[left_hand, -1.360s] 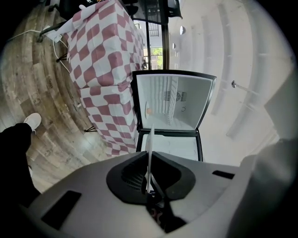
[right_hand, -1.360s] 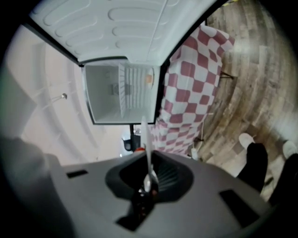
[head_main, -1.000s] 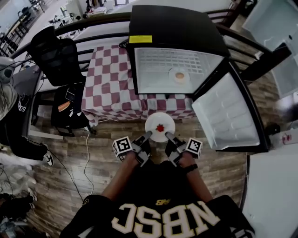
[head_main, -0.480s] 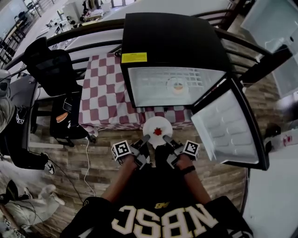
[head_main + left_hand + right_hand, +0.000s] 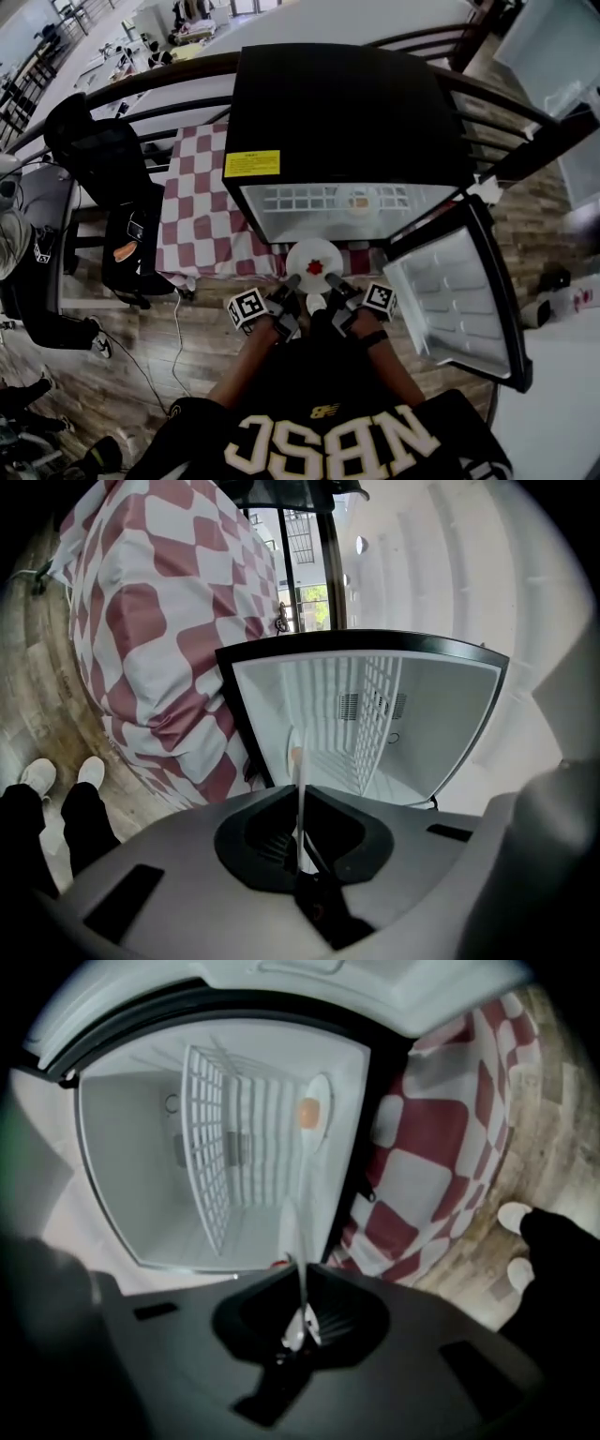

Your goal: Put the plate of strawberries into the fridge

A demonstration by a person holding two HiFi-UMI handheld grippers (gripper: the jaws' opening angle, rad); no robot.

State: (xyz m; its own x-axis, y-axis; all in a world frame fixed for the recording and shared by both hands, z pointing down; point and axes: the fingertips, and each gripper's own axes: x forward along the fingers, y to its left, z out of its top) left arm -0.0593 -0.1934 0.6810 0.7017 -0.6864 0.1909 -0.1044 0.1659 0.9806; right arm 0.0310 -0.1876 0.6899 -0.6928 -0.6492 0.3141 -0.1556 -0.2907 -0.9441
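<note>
A white plate (image 5: 309,253) with one red strawberry (image 5: 317,267) is held level in front of the open black fridge (image 5: 347,112). My left gripper (image 5: 292,280) is shut on the plate's near left rim and my right gripper (image 5: 330,278) on its near right rim. In the left gripper view the plate (image 5: 300,799) shows edge-on as a thin white line between the shut jaws of the left gripper (image 5: 300,850). The right gripper view shows the same plate (image 5: 302,1269) pinched in the right gripper (image 5: 302,1321). Behind it lies the white fridge interior (image 5: 141,1185) with a wire shelf (image 5: 211,1157).
Inside the fridge sits another small plate (image 5: 357,200) with something orange on it. The fridge door (image 5: 459,291) hangs open at the right. A table under a red-checked cloth (image 5: 202,206) adjoins the fridge's left side. A black chair (image 5: 103,141) and a person (image 5: 28,272) are further left.
The plate and both grippers have come closer to the fridge opening. The grip on the plate is the same.
</note>
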